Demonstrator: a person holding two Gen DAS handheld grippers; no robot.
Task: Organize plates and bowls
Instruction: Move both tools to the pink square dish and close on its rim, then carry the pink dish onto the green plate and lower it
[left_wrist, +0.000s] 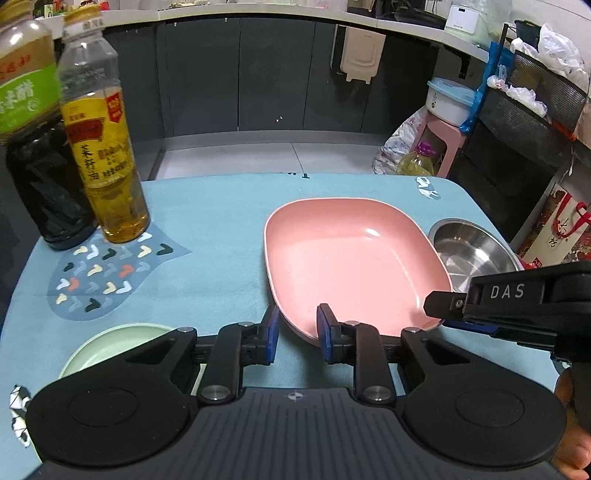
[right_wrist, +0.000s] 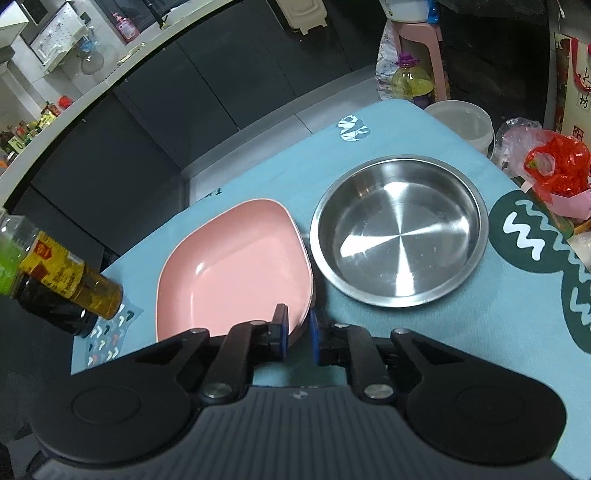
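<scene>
A pink square plate (left_wrist: 351, 258) lies on the blue table mat; it also shows in the right wrist view (right_wrist: 236, 273). A steel bowl (right_wrist: 399, 232) sits right beside it, seen too in the left wrist view (left_wrist: 472, 254). A pale green plate (left_wrist: 107, 347) lies at the near left. My left gripper (left_wrist: 297, 334) is open, its right finger over the pink plate's near rim, its left finger outside it. My right gripper (right_wrist: 298, 326) has its two pads either side of the pink plate's near right rim, closed on it; its body (left_wrist: 517, 299) shows in the left wrist view.
A dark sauce bottle (left_wrist: 40, 158) and an oil bottle (left_wrist: 107, 162) stand at the table's far left. A white tub (right_wrist: 465, 122) and red plastic bags (right_wrist: 554, 166) sit at the far right edge. Cabinets and a pink stool (left_wrist: 439, 144) stand beyond the table.
</scene>
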